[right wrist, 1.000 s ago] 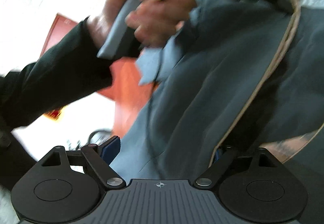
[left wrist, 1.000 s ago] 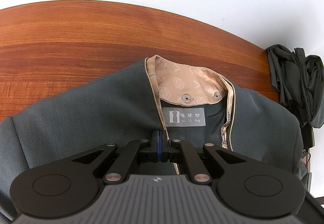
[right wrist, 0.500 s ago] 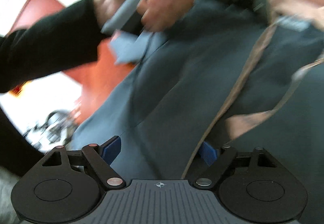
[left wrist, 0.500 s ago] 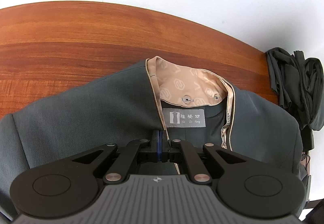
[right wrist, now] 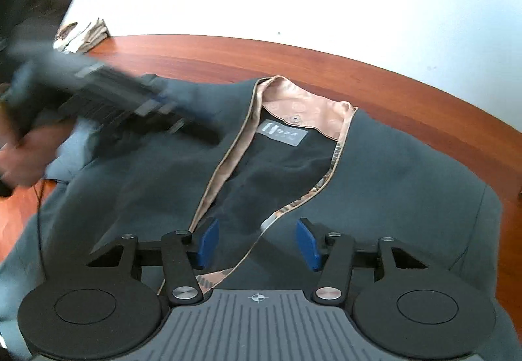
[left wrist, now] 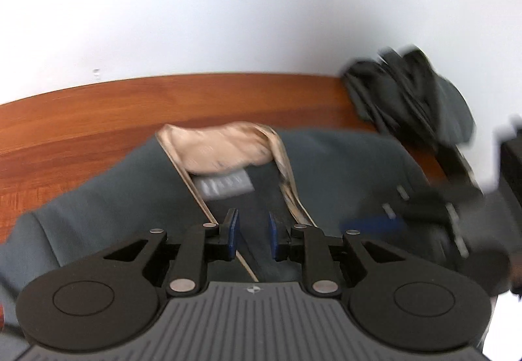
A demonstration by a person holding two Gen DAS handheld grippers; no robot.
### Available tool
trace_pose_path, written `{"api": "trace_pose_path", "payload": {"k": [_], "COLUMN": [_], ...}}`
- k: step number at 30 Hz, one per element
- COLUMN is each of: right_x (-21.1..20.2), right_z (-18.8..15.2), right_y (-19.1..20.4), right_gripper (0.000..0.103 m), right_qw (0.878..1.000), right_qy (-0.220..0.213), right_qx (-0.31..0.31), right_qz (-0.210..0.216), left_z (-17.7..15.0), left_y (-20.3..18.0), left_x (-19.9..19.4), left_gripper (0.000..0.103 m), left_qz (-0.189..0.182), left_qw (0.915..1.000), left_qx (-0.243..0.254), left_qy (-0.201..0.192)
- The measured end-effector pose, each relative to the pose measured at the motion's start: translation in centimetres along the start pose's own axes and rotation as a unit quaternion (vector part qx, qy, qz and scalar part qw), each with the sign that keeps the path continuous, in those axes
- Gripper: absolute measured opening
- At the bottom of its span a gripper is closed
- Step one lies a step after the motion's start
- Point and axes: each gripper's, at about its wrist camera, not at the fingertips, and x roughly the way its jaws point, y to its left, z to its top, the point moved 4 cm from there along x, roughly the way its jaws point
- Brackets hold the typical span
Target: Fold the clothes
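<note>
Left hand-held gripper (left wrist: 251,235) newly off jacket (left wrist: 107,197)

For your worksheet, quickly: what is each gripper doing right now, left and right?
Left gripper: jaws opening, holding nothing, above the jacket.
Right gripper: jaws closing, pads not yet gripping the jacket.

jacket label (left wrist: 227,186) text blurred, dark bundle (left wrist: 414,96) smeared, jacket (right wrist: 407,165) hem cut off
</note>
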Motion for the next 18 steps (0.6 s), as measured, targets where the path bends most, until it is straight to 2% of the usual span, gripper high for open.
{"api": "trace_pose_path", "payload": {"k": [5,10,11,12,15,18], "right_x": [1.4,2.4,2.3,2.3,1.6,0.4], "right_z": [-0.7,-1.0,-1.1,-1.2,-1.4,-1.7], "right_y": [0.2,0.1,0.0,-0.1,-0.3,-0.3], "right_gripper": [0.049,0.042,0.038,0.029,0.017,0.014], "right_qw": [0.999,0.997,0.997,0.997,0.997,0.998], "right_qy": [0.021,0.042,0.043,0.044,0.038,0.020], "right_qx": [-0.027,-0.034,-0.033,-0.032,-0.021,-0.001], "right_qz": [-0.033,-0.052,-0.056,-0.060,-0.056,-0.051], "left_z": [-3.8,-6.2,-6.4,-6.6,-7.0,-7.1], "left_y": [-2.6,-4.1,-4.3,-4.4,-4.8,-5.0], "left_x": [-0.8,0.0,0.2,0.3,0.2,0.7], "left_gripper": [0.023,0.022,0.021,0.021,0.020,0.020], "left_qz": [-0.025,-0.015,-0.010,-0.009,-0.027,-0.040], "left_qw": [0.9986,0.9977,0.9977,0.9977,0.9975,0.9970], "left_qx": [0.033,0.043,0.042,0.042,0.040,0.043], "left_qy": [0.032,0.051,0.052,0.053,0.051,0.051]}}
